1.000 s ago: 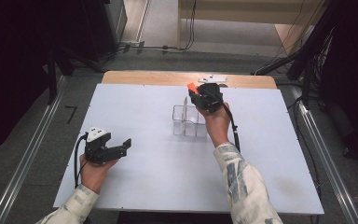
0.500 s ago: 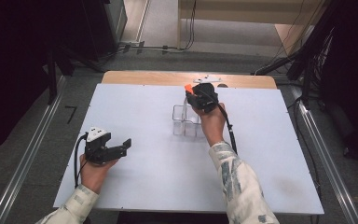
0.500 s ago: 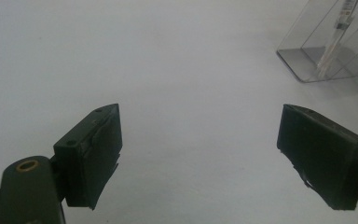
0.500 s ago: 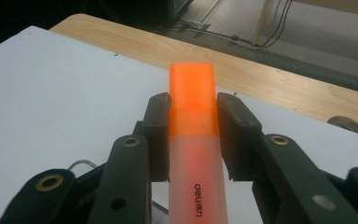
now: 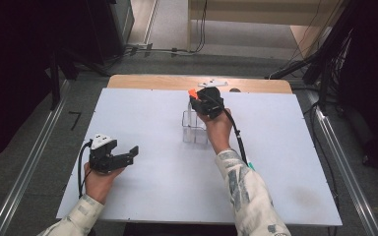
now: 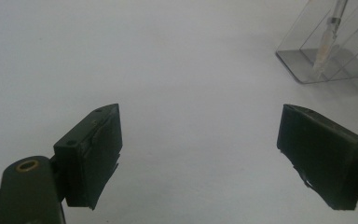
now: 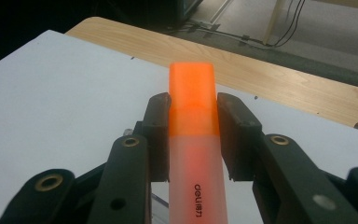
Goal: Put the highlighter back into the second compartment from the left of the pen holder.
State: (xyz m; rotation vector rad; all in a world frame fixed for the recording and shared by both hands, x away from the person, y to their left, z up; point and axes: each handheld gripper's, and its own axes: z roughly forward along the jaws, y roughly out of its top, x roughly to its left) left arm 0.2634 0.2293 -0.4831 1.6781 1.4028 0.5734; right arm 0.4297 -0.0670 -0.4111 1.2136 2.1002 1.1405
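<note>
My right gripper point(image 5: 196, 98) is shut on an orange highlighter point(image 5: 192, 92), held above the far side of a clear compartmented holder point(image 5: 195, 129) near the middle of the white tabletop point(image 5: 142, 113). In the right gripper view the highlighter point(image 7: 193, 140) points away from me, its orange cap sticking out past the two pads point(image 7: 158, 126) that press on its sides. My left gripper point(image 5: 130, 153) rests low at the front left, open with nothing between its jaws point(image 6: 200, 140). The left gripper view shows the holder point(image 6: 307, 72) with a pale pen point(image 6: 325, 46) standing in it.
A wooden table edge point(image 5: 152, 81) runs behind the white top, with a small white object point(image 5: 212, 83) and a dark round thing point(image 5: 235, 90) on it. Cables lie on the floor beyond. Metal rails flank both sides.
The right gripper, still shut on the highlighter, has edged slightly to the left over the holder. The left gripper has not moved.
</note>
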